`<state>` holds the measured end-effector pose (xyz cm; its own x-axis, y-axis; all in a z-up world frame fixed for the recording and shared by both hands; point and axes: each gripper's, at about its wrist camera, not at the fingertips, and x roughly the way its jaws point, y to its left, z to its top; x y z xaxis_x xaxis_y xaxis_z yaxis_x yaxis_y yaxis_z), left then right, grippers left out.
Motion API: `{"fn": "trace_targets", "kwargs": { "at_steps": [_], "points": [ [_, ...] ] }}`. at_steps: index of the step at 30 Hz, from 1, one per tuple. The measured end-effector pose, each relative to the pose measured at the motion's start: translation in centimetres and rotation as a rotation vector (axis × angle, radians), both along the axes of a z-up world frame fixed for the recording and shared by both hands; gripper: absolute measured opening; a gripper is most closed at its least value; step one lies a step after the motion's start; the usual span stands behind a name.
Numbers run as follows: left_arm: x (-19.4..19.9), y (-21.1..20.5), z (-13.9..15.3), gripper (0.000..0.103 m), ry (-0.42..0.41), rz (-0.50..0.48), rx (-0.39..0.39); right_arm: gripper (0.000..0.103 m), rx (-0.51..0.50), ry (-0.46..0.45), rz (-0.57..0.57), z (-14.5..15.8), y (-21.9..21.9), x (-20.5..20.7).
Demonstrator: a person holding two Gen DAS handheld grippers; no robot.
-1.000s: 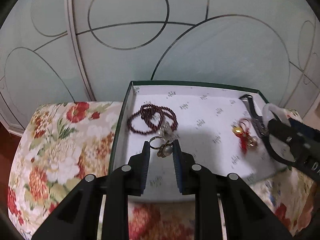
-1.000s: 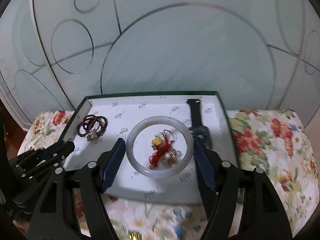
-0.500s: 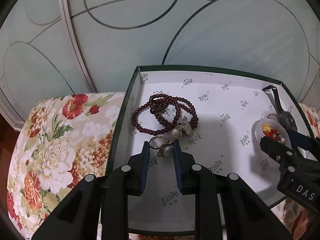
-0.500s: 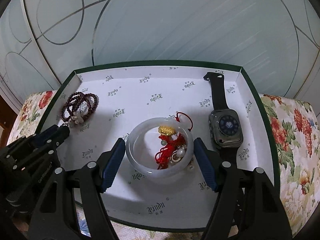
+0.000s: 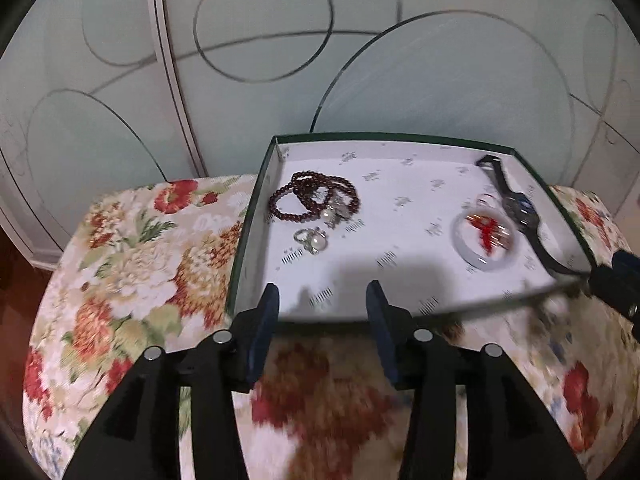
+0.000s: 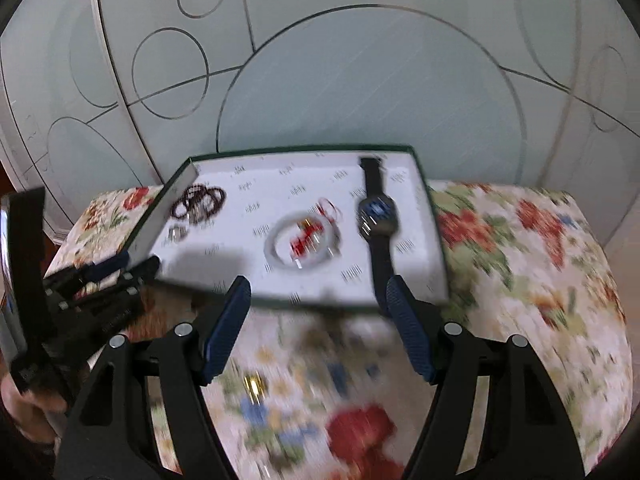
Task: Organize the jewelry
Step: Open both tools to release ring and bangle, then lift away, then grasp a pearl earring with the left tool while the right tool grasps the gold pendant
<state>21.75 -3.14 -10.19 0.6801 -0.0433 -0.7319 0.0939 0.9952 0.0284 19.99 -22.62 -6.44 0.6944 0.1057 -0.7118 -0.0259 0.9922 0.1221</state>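
Now one box (image 5: 256, 216) holds one bead string (image 5: 314, 198), one ring (image 5: 312, 240), one white bangle (image 5: 486, 240) and one watch (image 5: 520, 208). Left gripper (image 5: 322, 306), just opening, and right gripper (image 6: 318, 300) gape empty.

Two wrist views, angled down, sharing box (image 5: 256, 216)

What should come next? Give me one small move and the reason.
Probably draw both grippers clear and check the box. The left gripper and right gripper stand open and empty at its near edge; the pearl ring, beaded bracelet, white bangle and watch all lie inside.
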Motion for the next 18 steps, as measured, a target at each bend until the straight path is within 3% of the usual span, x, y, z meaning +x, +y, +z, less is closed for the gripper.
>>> {"fn": "trace_targets", "kwargs": {
  "at_steps": [7,18],
  "points": [
    [-4.6,-1.9,0.8,0.046,0.031,-0.026,-0.051,0.071,-0.041,0.007,-0.033,0.3,-2.2,-5.5],
    [-9.9,-6.3,0.0,0.046,0.080,-0.053,-0.051,0.071,-0.094,0.028,-0.094,-0.1,-6.1,-10.5]
  ]
}}
